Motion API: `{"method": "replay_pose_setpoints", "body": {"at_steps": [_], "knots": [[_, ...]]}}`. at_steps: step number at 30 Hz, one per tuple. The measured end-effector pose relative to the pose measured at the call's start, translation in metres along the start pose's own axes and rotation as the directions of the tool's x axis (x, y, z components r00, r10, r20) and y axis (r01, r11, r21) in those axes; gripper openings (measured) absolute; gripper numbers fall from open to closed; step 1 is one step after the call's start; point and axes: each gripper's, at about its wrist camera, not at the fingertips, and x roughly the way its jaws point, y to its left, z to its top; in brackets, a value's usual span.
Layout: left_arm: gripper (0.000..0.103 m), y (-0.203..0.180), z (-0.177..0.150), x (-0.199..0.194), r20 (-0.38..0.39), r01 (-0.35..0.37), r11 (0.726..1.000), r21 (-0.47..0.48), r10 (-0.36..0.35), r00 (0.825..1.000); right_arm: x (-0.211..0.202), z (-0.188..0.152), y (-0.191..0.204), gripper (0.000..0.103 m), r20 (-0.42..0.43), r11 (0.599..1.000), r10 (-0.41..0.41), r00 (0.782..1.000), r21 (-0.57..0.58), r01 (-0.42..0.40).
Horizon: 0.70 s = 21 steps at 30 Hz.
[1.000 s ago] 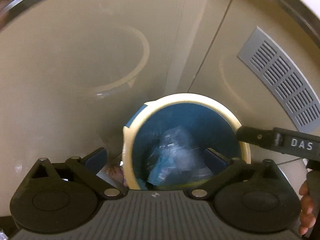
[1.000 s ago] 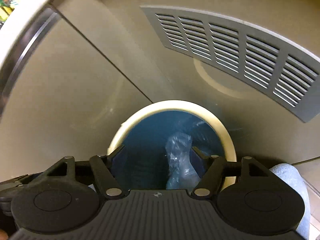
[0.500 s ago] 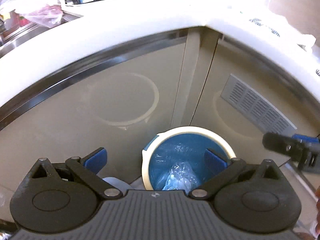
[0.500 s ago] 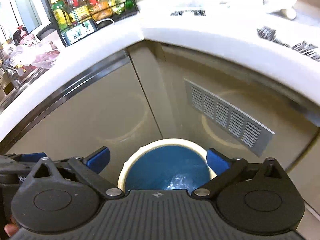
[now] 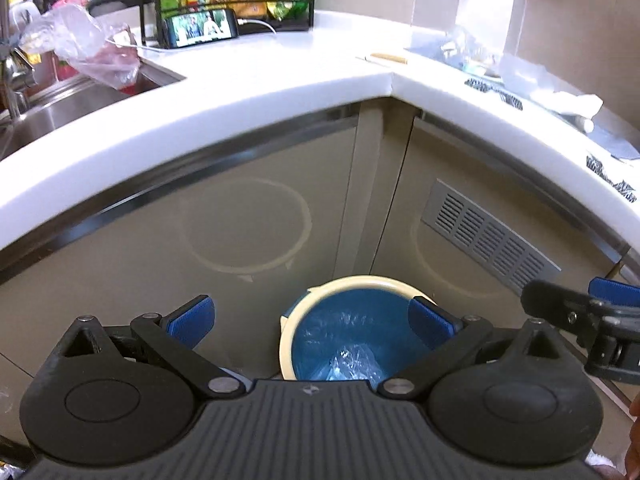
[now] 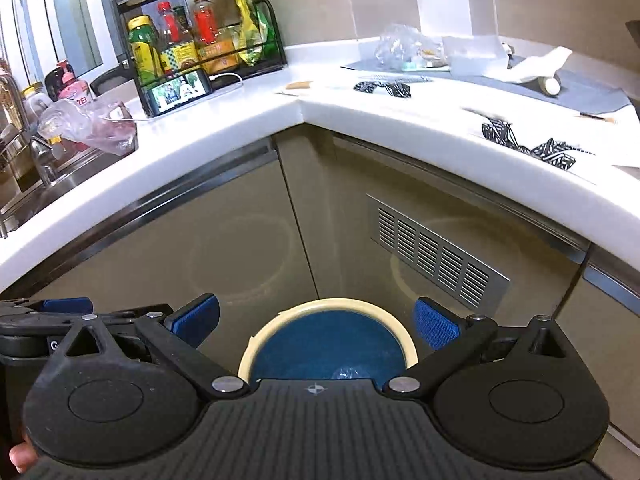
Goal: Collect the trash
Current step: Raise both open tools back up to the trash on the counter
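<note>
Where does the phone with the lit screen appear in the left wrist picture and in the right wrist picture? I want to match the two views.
Left wrist view: the phone stands upper left on the white counter, leaning against the black rack.
Right wrist view: the phone is at left of centre, upper part, below the bottles.
Shared landmark: the grey vent grille on the cabinet, right of the corner.

Cream-rimmed bin (image 5: 344,286) with blue liner upright in the cabinet corner, crumpled clear plastic (image 5: 352,364) inside
</note>
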Motion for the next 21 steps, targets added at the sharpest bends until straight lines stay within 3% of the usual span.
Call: {"method": "replay_pose_setpoints", "body": {"at_steps": [12, 21], "knots": [[0.103, -0.006, 0.016, -0.027, 0.074, 0.022, 0.999, 0.027, -0.024, 0.997, -0.033, 0.010, -0.004, 0.103, 0.102, 1.000, -0.015, 0.995, 0.026, 0.012], [0.103, -0.016, 0.040, -0.036, 0.098, 0.050, 0.998, 0.027, -0.053, 0.994, -0.045, 0.030, -0.010, 0.103, 0.132, 0.999, 0.019, 0.991, 0.028, -0.023]]}}
